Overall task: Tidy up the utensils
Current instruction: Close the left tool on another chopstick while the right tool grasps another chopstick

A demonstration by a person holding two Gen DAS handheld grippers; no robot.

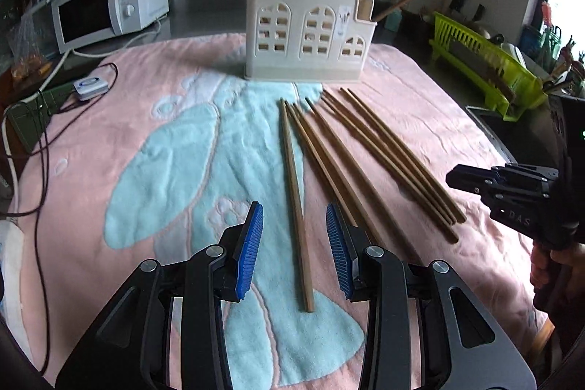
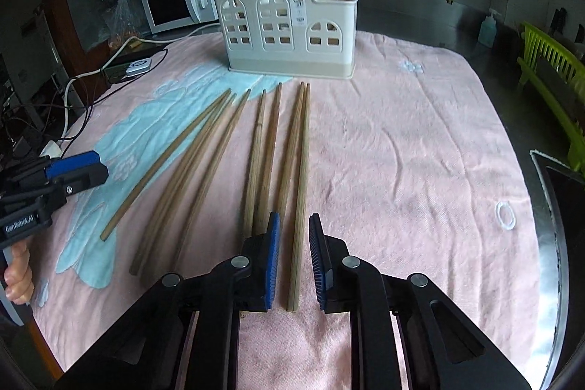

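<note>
Your left claw [image 1: 294, 245]: ribbed blue pads parted, straddling single wooden chopstick [image 1: 297, 207] without contact. Your right claw [image 2: 294, 258]: pads narrow, gap visible either side of rightmost chopstick [image 2: 299, 207] lying between them (not gripped). Remaining chopsticks [image 2: 204, 167]: slender tapered sticks, fanned flat on terry towel [image 2: 402, 152], pink with pale blue motif, covering worktop. Cream plastic holder [image 2: 289, 24], house-shaped with arched cut-out windows, stands upright at far towel edge, two sticks already leaning inside.

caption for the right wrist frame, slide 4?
Right gripper open astride the rightmost chopstick on the pink towel, cream utensil holder behind.
</note>
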